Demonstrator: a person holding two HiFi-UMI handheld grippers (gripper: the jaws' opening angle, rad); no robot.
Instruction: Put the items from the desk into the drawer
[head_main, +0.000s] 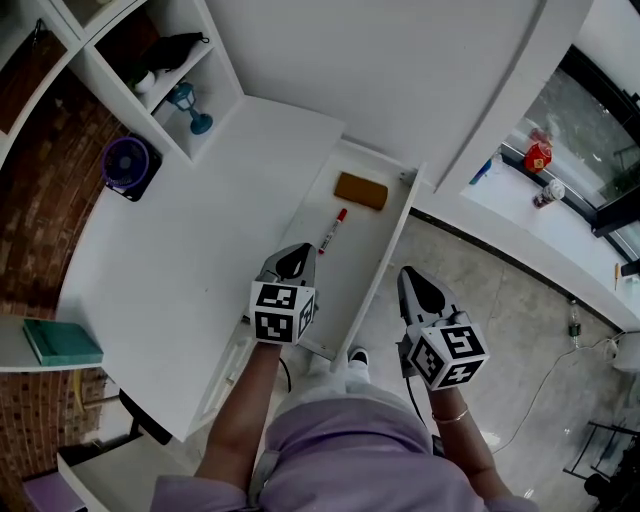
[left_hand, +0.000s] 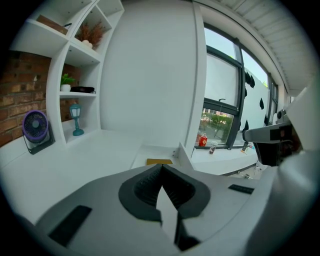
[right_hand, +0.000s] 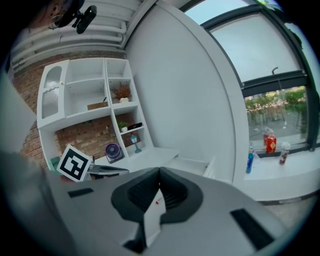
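The white drawer (head_main: 388, 248) stands pulled out from the white desk (head_main: 190, 240). Inside it lie a tan block (head_main: 360, 190) at the far end and a red marker (head_main: 332, 230) in the middle. The tan block (left_hand: 159, 161) also shows past the left jaws. My left gripper (head_main: 296, 257) hovers over the drawer's near left part, just short of the marker, jaws shut and empty. My right gripper (head_main: 416, 282) hangs to the right of the drawer's side wall, over the floor, also shut on nothing. A bit of the red marker (right_hand: 158, 201) peeks between its closed jaws.
A purple fan (head_main: 127, 163) stands at the desk's far left by the shelf unit, which holds a blue lamp (head_main: 190, 108). A teal book (head_main: 62, 342) lies on a low shelf at left. The window sill (head_main: 520, 200) at right carries a red can and bottles.
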